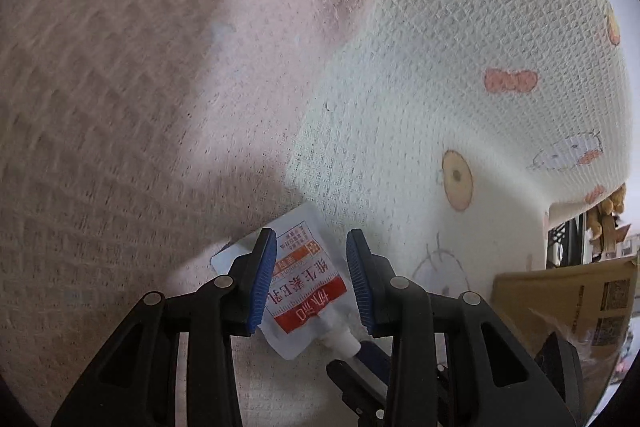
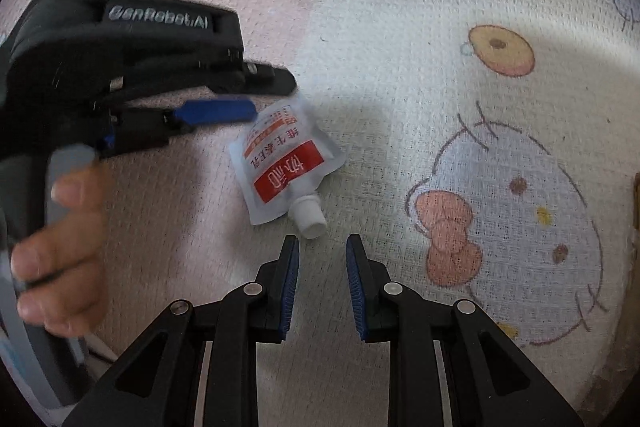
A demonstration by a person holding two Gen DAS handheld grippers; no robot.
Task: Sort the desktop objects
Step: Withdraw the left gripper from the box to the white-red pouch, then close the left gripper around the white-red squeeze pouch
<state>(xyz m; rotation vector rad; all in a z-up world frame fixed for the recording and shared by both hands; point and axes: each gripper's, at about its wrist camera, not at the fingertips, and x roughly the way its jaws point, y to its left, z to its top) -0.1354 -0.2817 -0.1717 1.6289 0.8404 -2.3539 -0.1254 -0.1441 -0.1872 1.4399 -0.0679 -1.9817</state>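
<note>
White pouch (image 2: 286,163) flat on the cartoon cloth (image 2: 440,107), both grippers near it.
Left gripper (image 1: 311,281) hangs open astride its body; right gripper (image 2: 322,287), also open, waits at its spout's six o'clock, probably to help.

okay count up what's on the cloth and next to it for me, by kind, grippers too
Spout pouch, white with a red band: 1
Cardboard box, at the cloth's edge: 1
Grippers, both open: 2 (left gripper, right gripper)
Total: 4
</note>
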